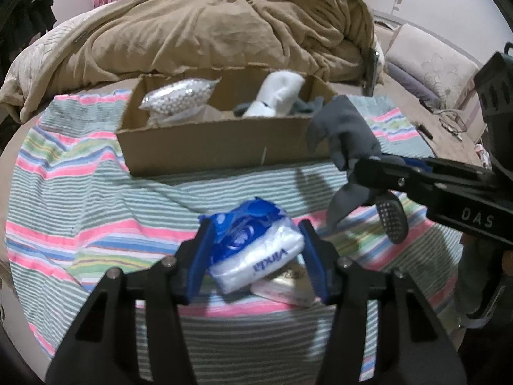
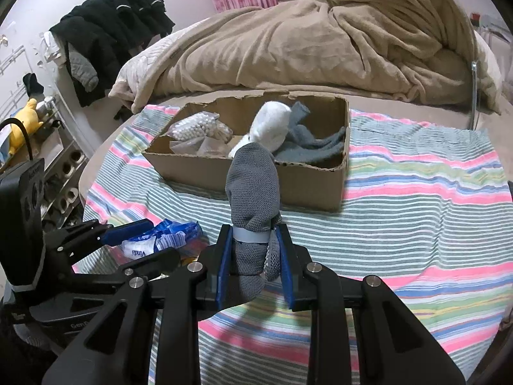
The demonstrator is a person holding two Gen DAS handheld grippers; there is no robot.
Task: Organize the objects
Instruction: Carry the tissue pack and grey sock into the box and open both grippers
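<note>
An open cardboard box [image 1: 198, 142] [image 2: 307, 189] stands on the striped cloth. It holds a bag of white beads [image 1: 174, 96] [image 2: 198, 130], a white sock [image 1: 277, 91] [image 2: 267, 128] and a grey cloth [image 2: 315, 142]. My left gripper [image 1: 256, 240] [image 2: 141, 235] is shut on a blue and white Vinda tissue pack [image 1: 256, 252] [image 2: 154, 242], just above the cloth. My right gripper [image 2: 255, 240] [image 1: 368, 179] is shut on a rolled grey sock [image 2: 253, 189] [image 1: 344, 128], held in front of the box's near right corner.
A flat pale packet [image 1: 285, 290] lies on the striped cloth [image 1: 80, 208] [image 2: 416, 199] under the tissue pack. A tan blanket [image 1: 224, 29] [image 2: 320, 38] is heaped behind the box. Dark clothes [image 2: 105, 35] hang at the left, above a shelf with a yellow toy [image 2: 24, 120].
</note>
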